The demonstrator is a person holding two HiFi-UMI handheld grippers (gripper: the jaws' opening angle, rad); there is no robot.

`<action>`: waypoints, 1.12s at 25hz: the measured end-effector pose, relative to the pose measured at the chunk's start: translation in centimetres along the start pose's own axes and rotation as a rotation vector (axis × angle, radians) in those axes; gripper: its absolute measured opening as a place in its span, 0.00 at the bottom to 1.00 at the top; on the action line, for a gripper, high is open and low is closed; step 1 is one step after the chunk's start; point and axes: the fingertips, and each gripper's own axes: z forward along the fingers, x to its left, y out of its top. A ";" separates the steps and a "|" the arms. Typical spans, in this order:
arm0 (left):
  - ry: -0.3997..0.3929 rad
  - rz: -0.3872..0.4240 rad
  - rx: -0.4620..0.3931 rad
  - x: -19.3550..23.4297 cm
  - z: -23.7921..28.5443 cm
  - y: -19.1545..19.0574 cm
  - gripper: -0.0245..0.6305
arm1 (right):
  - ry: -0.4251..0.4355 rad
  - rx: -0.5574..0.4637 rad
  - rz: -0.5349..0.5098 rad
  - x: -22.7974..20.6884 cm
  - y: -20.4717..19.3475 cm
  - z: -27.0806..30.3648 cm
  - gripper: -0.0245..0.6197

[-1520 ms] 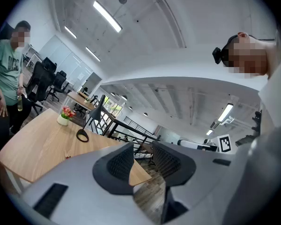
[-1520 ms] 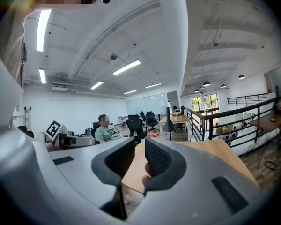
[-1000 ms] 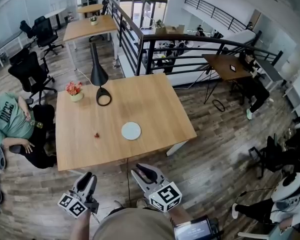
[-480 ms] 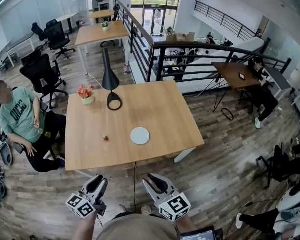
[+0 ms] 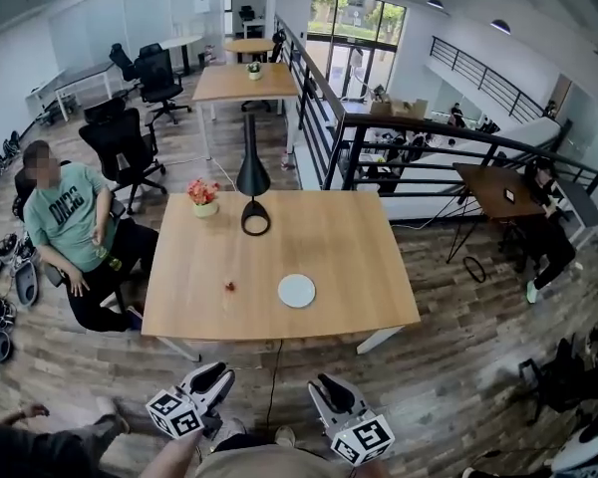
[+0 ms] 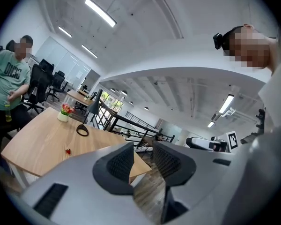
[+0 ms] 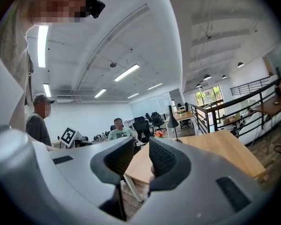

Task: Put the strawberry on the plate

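while both hang short of the table edge, the left gripper [image 5: 216,371] and right gripper [image 5: 326,384] are pinched nearly closed on nothing. no step is done yet: the strawberry [image 5: 229,287] lies untouched on the table [image 5: 349,257], left of the bare plate [image 5: 296,290]. it is too small to tell its long axis or where it points.

The left gripper [image 5: 217,372] and right gripper [image 5: 327,384] have pale grey shells, black ribbed pads [image 6: 119,161] and black-on-white marker cubes [image 5: 174,413].
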 end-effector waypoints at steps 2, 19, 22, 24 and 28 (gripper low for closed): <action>0.014 0.004 -0.003 -0.5 0.0 -0.4 0.23 | 0.014 0.002 0.001 -0.3 -0.3 -0.6 0.17; 0.206 -0.052 -0.071 2.6 -2.8 -1.2 0.04 | 0.138 0.078 0.049 -0.8 -2.5 2.2 0.17; 0.200 -0.058 -0.071 4.5 -1.5 0.0 0.04 | 0.137 0.081 0.047 -1.2 -1.8 4.2 0.17; 0.187 -0.056 -0.066 5.8 -0.3 1.1 0.04 | 0.129 0.084 0.047 -1.7 -1.3 5.7 0.17; 0.169 -0.042 -0.050 9.0 1.7 2.8 0.04 | 0.109 0.107 0.034 -2.7 -1.2 9.5 0.17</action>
